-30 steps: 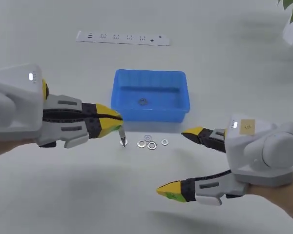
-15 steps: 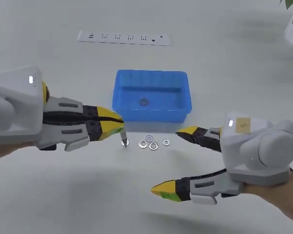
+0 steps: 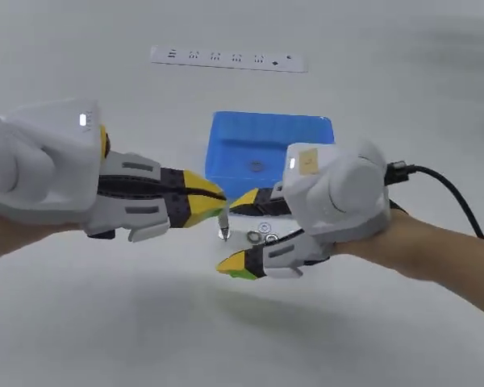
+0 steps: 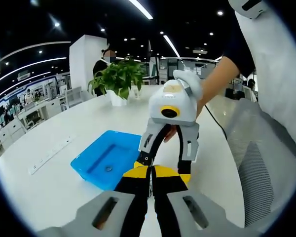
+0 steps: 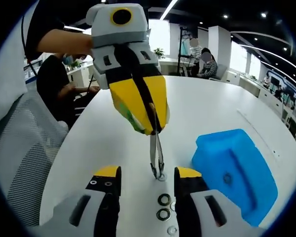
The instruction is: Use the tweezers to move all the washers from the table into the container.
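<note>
While left gripper (image 3: 214, 197) clenches the tweezers (image 3: 223, 222), tips on the 9 o'clock washer (image 5: 160, 176) | right gripper (image 3: 234, 232) jaws released, straddling tips | container (image 3: 306, 127) at 12 o'clock of washers (image 3: 254, 237) | advise: pinch rim firmly, lift straight.

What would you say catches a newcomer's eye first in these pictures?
The left gripper stands out, shut on tweezers whose tips touch down at the end of a row of loose washers on the white table, just in front of the blue container. Close opposite it, the open right gripper straddles the same spot. A single washer lies inside the container.
</note>
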### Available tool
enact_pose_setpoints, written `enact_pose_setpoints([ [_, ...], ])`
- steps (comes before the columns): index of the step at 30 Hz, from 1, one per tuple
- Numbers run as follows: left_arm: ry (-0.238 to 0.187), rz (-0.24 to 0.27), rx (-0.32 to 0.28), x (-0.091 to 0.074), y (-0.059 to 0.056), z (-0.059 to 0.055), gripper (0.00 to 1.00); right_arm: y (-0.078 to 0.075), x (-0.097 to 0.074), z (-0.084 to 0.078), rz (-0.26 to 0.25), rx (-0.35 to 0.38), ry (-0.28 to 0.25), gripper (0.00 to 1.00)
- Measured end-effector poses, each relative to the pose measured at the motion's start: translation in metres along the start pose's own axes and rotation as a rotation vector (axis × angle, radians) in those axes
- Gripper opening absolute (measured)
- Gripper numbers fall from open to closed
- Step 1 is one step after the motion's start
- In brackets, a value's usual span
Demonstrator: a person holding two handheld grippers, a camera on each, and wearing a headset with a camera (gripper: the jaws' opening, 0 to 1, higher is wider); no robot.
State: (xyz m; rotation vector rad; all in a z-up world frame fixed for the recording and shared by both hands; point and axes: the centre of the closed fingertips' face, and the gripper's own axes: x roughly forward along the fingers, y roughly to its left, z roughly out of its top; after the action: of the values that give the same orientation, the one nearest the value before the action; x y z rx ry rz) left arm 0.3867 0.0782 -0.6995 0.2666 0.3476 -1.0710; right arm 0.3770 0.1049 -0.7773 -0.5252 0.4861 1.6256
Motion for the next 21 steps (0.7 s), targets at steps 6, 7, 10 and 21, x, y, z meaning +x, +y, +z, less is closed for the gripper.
enact_pose_setpoints([
  [6,0.007,-0.01,-0.014,-0.0022,0.0007,-0.0016,0.05,-0.0053,0.0036,0.004,0.035,0.003,0.005,0.24],
  [7,0.008,-0.011,-0.016,-0.0027,0.0007,-0.002,0.05,-0.0053,0.0041,0.0045,0.037,0.0,0.005,0.22],
  [10,0.011,-0.011,-0.02,-0.0038,0.0015,-0.0031,0.05,-0.004,0.0051,0.0046,0.05,-0.012,0.011,0.16],
  [21,0.023,-0.02,-0.013,-0.0001,0.002,-0.0021,0.05,-0.0066,0.0053,0.0022,0.058,-0.035,0.02,0.11],
])
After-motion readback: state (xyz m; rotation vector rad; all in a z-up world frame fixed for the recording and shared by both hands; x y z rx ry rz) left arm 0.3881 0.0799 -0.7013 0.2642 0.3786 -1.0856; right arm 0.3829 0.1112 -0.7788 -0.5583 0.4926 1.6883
